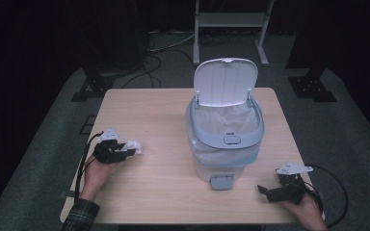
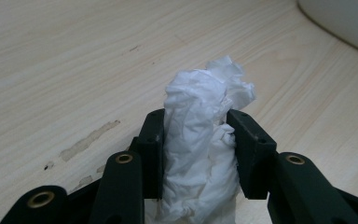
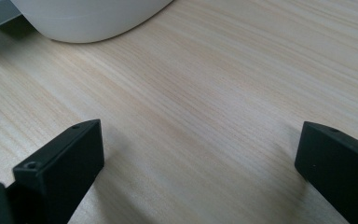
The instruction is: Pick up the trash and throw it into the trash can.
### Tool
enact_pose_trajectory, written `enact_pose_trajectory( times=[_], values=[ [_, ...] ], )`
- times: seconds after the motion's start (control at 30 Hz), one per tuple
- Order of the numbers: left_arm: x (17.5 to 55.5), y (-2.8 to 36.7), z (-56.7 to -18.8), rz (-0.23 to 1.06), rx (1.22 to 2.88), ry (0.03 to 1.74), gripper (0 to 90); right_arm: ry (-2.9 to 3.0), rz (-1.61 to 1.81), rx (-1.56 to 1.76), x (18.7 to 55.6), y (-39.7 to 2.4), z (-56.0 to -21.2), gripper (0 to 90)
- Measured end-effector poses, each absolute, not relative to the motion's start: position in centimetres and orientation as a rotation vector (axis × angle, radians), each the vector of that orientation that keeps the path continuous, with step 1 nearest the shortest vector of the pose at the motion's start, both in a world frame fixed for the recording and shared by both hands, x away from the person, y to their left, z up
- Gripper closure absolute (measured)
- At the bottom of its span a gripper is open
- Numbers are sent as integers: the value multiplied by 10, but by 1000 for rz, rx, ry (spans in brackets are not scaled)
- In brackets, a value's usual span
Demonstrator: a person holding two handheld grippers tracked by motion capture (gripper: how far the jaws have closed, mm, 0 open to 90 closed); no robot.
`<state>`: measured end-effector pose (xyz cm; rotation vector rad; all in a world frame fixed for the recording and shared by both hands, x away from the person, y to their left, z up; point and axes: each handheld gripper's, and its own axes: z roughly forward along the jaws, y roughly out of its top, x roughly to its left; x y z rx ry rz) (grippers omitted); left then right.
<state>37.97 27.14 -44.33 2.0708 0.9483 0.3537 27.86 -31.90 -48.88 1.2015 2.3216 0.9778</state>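
A crumpled wad of white paper (image 2: 205, 88) sits squeezed between the two black jaws of my left gripper (image 2: 196, 128), whose pads press on both of its sides. In the high view the left gripper (image 1: 126, 152) rests low over the left part of the wooden table (image 1: 149, 110), with the paper wad (image 1: 133, 145) sticking out of its tip. A white pedal bin (image 1: 224, 139) stands mid-table, lined with a thin bag, its lid (image 1: 225, 82) raised upright. My right gripper (image 1: 266, 191) lies near the front right corner, open, and nothing is between its jaws (image 3: 200, 140).
The bin's grey foot pedal (image 1: 221, 182) juts toward the front edge, left of the right gripper. The bin's white base (image 3: 88, 18) shows at the top left of the right gripper view. Dark stands and cables sit on the floor beyond the table.
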Motion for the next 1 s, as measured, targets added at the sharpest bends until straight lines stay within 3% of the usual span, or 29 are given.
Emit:
enact_pose_trajectory(
  times=[1.0],
  values=[
    [365, 253, -396, 287, 1954, 791, 597, 2322, 979, 1203, 279, -319, -489, 2]
  ],
)
